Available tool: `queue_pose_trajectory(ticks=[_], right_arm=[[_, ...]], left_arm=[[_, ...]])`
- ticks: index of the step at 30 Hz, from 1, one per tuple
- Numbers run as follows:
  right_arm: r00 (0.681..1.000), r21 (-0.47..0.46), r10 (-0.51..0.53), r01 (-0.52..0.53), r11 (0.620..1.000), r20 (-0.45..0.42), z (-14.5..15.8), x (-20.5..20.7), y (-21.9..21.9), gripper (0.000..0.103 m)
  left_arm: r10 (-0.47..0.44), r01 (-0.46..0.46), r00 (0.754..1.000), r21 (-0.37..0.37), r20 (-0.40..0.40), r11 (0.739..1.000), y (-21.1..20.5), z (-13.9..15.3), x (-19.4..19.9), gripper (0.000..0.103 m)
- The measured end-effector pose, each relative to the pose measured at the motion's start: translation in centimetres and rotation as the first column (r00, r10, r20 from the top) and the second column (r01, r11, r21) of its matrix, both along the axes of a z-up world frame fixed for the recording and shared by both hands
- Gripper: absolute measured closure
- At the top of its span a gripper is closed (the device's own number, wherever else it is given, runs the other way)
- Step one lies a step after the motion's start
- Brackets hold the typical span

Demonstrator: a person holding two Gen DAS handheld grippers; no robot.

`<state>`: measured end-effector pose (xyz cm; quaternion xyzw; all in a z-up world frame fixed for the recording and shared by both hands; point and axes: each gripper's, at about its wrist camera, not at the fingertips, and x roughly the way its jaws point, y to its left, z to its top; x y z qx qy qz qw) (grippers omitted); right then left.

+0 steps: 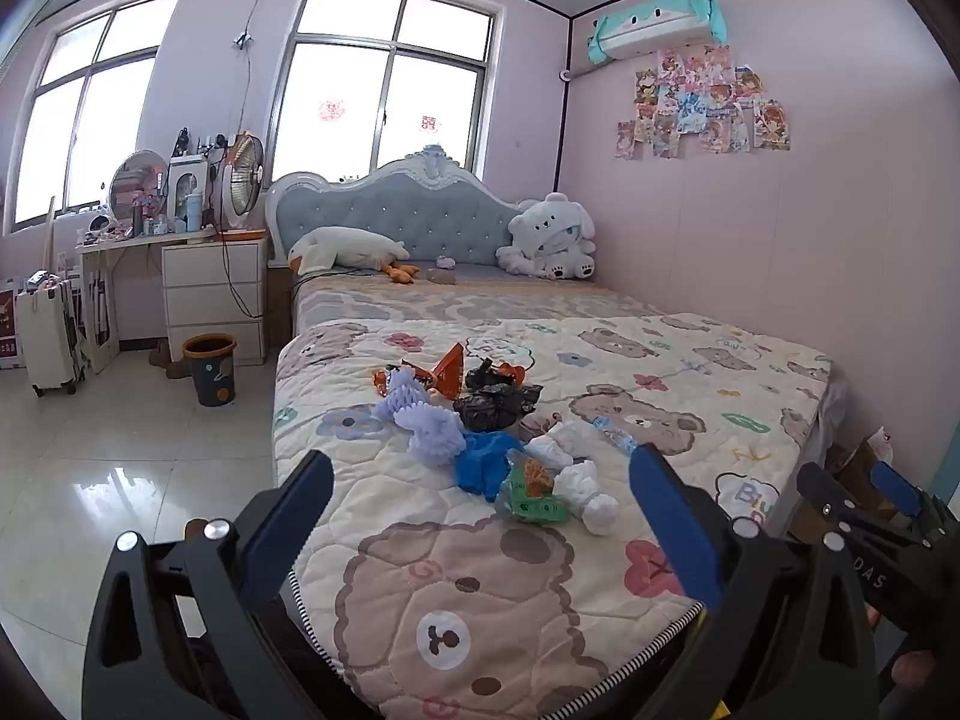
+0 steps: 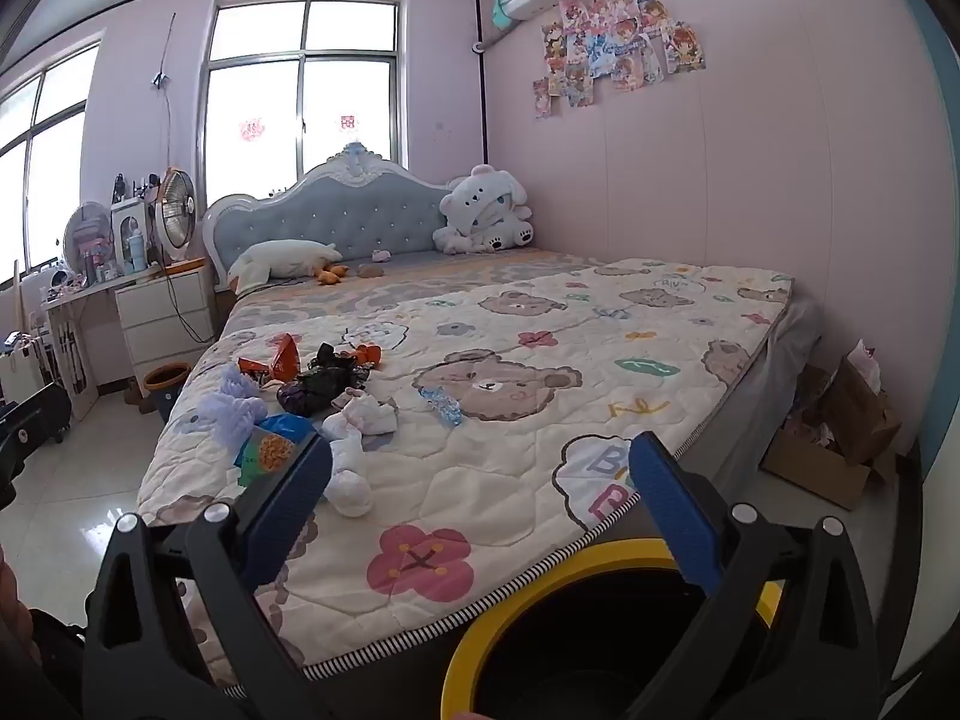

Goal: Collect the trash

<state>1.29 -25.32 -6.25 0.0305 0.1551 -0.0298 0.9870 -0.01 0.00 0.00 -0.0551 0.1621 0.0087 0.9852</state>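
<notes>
The trash pile [image 1: 480,426] lies on the bed's quilt [image 1: 480,600], ahead of both claws. The left gripper [image 1: 480,516] hangs wide open and empty above the foot of the bed, and the right gripper [image 2: 480,504] is likewise open and empty. Left to right, the risks follow. The floor bin [image 1: 210,369] stands well apart from the pile, so light wrappers such as the green snack packet [image 1: 531,489] may slip from the jaws in transit. The crumpled white tissues [image 1: 585,480] could tear or shed. The soft quilt may get pinched with them. Rightmost, a yellow-rimmed bin [image 2: 510,612] sits just below the right gripper.
</notes>
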Motion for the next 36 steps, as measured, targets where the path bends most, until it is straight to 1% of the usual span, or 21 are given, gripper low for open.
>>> queue_pose_trajectory(ticks=[1, 22, 27, 28, 32, 36], right_arm=[[1.0, 0.001, 0.0, 0.0, 1.0, 0.001, 0.0, 0.0, 0.0, 0.008], [1.0, -0.003, 0.002, -0.002, 1.0, -0.008, 0.0, 0.0, 0.1, 0.008], [1.0, -0.002, 0.003, -0.003, 1.0, -0.01, 0.2, 0.0, 0.1, 0.008], [1.0, -0.002, 0.004, -0.004, 1.0, -0.01, -0.4, 0.0, 0.2, 0.008], [1.0, -0.001, 0.003, -0.003, 1.0, -0.011, -0.1, 0.0, 0.2, 0.008], [1.0, 0.003, 0.001, -0.001, 1.0, -0.014, -1.0, 0.2, 0.3, 0.008]], left_arm=[[0.0, 0.0, 1.0, -0.009, 0.005, 1.0, 0.0, 0.0, 0.0, 0.008], [0.009, -0.009, 1.0, -0.011, -0.011, 1.0, 0.3, 0.2, -0.2, 0.008], [0.006, -0.006, 1.0, -0.007, -0.011, 1.0, 0.0, -0.4, 0.3, 0.008], [0.005, -0.005, 1.0, -0.006, -0.012, 1.0, 0.0, -0.4, 0.3, 0.008], [0.006, -0.006, 1.0, -0.007, -0.012, 1.0, 0.0, -0.4, 0.3, 0.008], [0.006, -0.006, 1.0, -0.007, -0.012, 1.0, 0.0, -0.5, 0.3, 0.008]])
